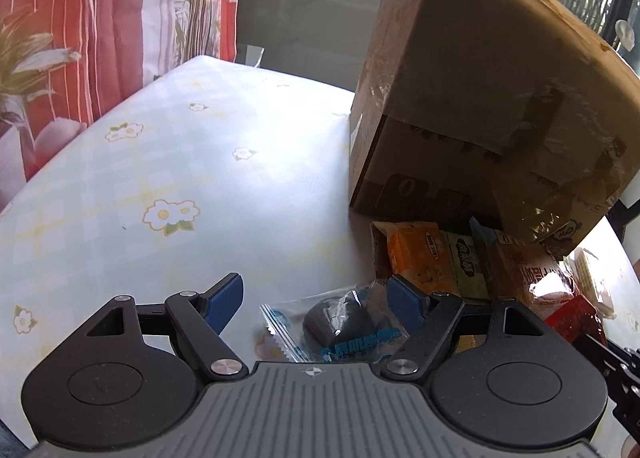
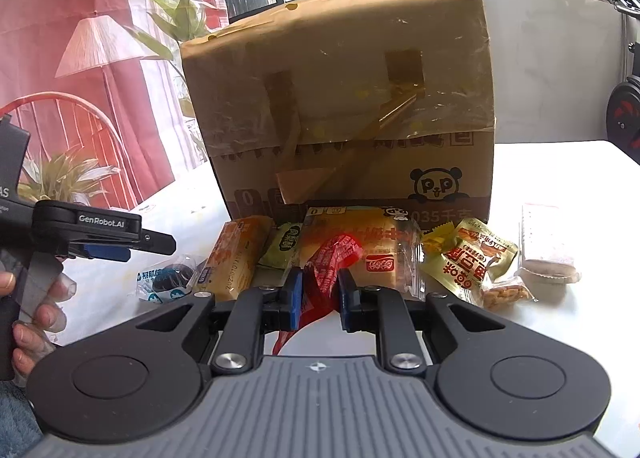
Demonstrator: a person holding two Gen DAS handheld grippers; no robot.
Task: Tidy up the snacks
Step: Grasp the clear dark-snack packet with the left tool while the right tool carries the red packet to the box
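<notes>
tool: black arms | blue pads | grey ribbed body | silver screws

Left tongs gape wide; right tongs pinched closed.

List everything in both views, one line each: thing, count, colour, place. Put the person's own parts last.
cardboard box: one, brown, taped, standing on the table behind the snacks.
red packet: one, red, pinched between the right gripper's pads.
dark cookie packet: one, clear wrapper with blue print, on the table between the left gripper's open jaws.
orange packet: one, orange, in front of the box at its left.
green packet: one, green, beside the orange packet.
bread packet: one, tan in clear wrap, behind the red packet.
yellow packet: one, yellow, right of the bread packet.
tablecloth: one, pale check with flowers.
curtain: one, red and white, left background.
left gripper: one, black with blue pads, open.
right gripper: one, black with blue pads, shut.
hand: one, holding the left gripper's handle.
</notes>
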